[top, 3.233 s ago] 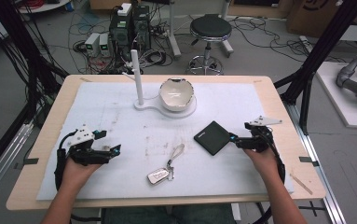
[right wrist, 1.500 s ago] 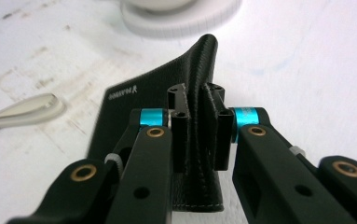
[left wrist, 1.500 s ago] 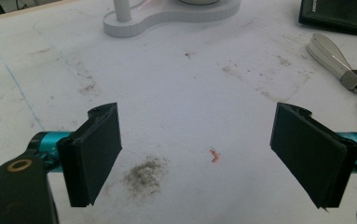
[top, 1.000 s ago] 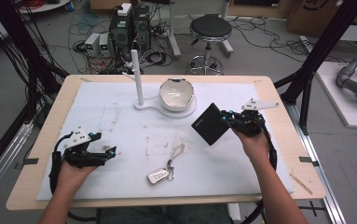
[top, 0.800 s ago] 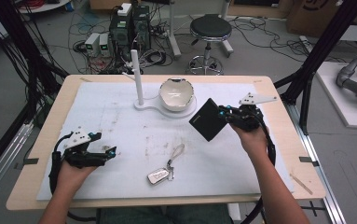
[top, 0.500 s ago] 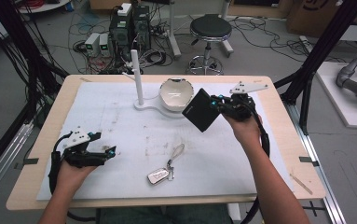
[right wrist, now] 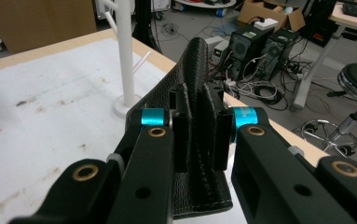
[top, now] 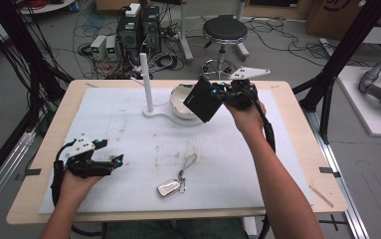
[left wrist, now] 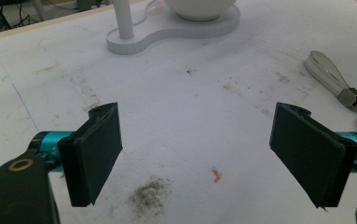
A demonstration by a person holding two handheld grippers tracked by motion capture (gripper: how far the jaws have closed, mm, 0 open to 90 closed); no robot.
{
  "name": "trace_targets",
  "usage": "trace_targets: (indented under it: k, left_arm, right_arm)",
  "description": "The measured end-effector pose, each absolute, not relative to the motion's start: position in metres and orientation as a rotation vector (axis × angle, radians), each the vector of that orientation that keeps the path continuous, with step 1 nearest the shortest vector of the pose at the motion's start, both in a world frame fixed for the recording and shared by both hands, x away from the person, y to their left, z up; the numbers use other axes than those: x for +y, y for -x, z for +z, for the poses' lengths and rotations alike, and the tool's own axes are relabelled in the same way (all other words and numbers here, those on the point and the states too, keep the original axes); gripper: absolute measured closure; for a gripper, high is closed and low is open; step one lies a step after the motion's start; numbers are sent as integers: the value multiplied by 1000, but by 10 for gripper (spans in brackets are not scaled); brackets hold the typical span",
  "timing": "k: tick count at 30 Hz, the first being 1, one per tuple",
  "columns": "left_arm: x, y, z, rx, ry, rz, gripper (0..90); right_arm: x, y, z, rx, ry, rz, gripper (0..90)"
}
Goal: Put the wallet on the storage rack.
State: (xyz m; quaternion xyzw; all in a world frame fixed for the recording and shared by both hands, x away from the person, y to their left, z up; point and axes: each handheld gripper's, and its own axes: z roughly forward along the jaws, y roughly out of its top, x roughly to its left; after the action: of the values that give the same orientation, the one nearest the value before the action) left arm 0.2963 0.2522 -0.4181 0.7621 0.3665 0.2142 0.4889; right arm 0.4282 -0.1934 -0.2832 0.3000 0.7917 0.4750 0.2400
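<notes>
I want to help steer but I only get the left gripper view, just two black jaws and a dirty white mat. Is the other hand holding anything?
Observer: Yes. The right gripper is shut on a black wallet, lifted above the table.
Operator: Where is it going?
Observer: I can't tell where it's going. Right now the wallet hangs over the white bowl on the stand beside the white post.
Operator: What's the shiny thing at my right edge?
Observer: A silver key fob on a strap, lying flat on the mat, to the right of the left gripper.
</notes>
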Motion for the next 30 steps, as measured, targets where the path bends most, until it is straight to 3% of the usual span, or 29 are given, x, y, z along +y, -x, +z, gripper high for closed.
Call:
trace_targets:
  k: [13, 30]
  left_arm:
    - [249, -299, -419, 883, -1867, 517, 167]
    - [254, -299, -420, 899, -1855, 525, 167]
  right_arm:
    - [-164, -460, -271, 2145, -780, 1265, 836]
    - [-138, -489, -301, 2145, -793, 1153, 835]
